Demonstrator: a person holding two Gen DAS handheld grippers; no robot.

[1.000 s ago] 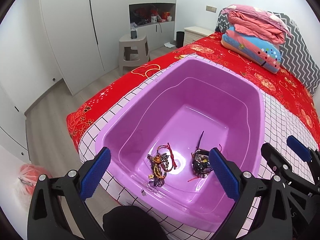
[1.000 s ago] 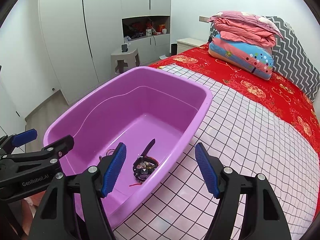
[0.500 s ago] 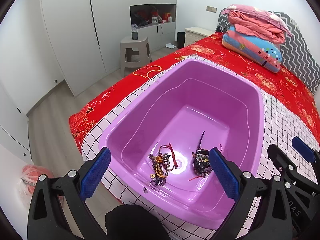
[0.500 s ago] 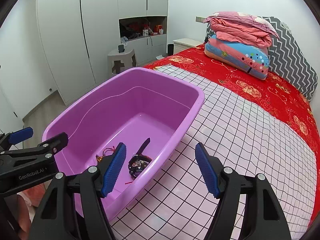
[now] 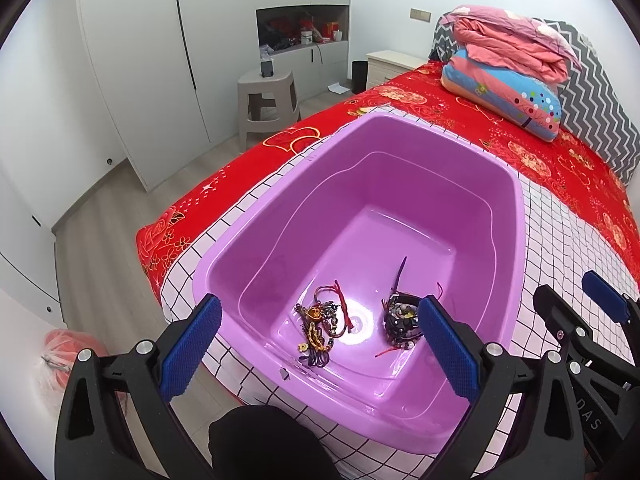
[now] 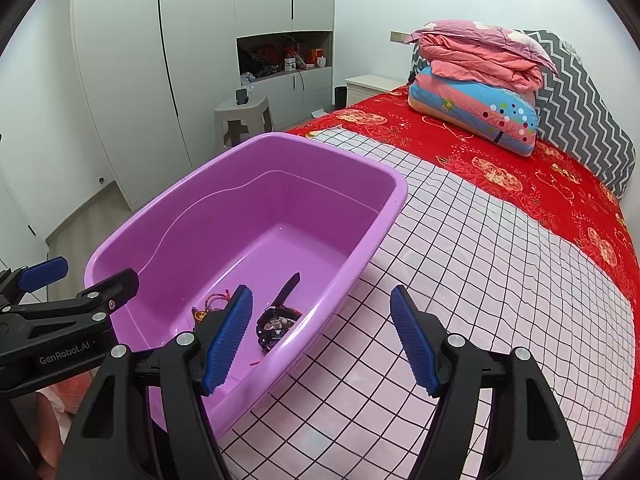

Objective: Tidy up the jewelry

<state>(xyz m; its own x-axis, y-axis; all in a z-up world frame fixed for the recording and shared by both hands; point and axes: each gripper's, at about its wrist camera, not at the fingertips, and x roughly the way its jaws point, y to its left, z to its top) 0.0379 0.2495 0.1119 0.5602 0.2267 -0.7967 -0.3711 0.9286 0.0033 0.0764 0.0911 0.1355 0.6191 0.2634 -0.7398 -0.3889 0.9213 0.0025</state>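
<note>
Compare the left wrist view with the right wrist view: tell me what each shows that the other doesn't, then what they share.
Only the left wrist view: the whole red-and-gold jewelry tangle on the tub floor, and an orange bag on the floor.

Only the right wrist view: a wide stretch of checked sheet beside the tub, under the open right gripper.

Both: the purple tub, the dark jewelry clump, the stacked bedding, the stool, and the open left gripper.

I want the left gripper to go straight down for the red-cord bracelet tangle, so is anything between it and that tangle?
Nothing visible does. The left gripper hangs open above the purple tub, and the red-cord bracelet tangle lies uncovered on its floor, apart from the dark bracelet pile.
</note>
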